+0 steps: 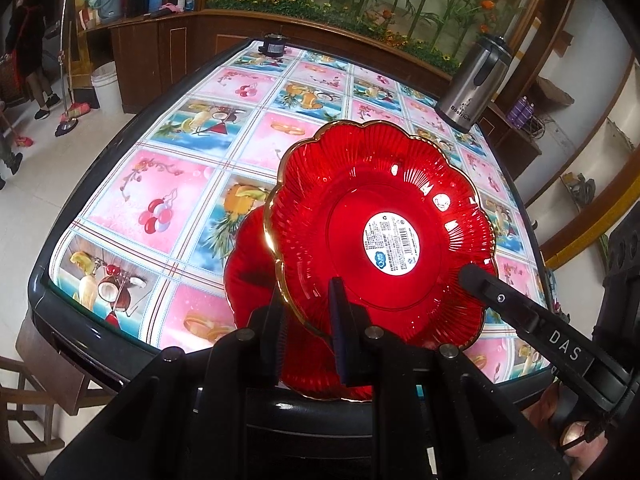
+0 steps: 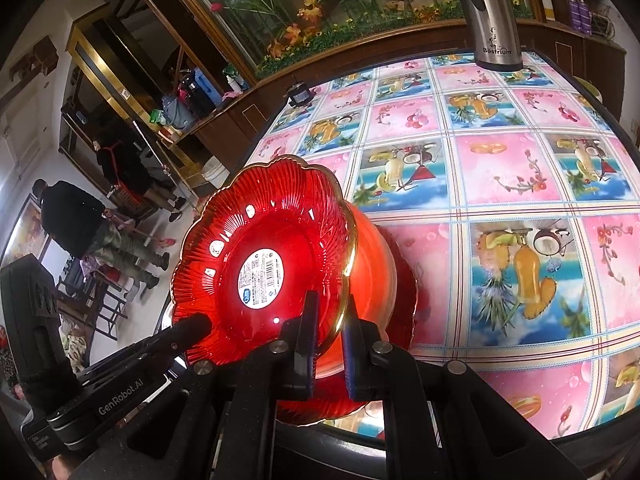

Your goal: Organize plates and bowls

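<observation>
Both grippers are pinching the rim of one red plate (image 1: 384,216), left gripper (image 1: 308,320) and right gripper (image 2: 330,336) holding it tilted above another red plate (image 1: 248,268) lying by the table's (image 1: 132,184) near edge.

Home living or dining room: fruit-print tablecloth (image 1: 192,184) on the table, steel thermos jug (image 1: 474,84), wooden cabinets (image 1: 160,52), artificial-flower display (image 2: 320,12), mop (image 1: 66,116).

Black left tongs (image 1: 308,312) and right tongs (image 2: 330,330) have silver pivot pins, white lettering on their bodies.
</observation>
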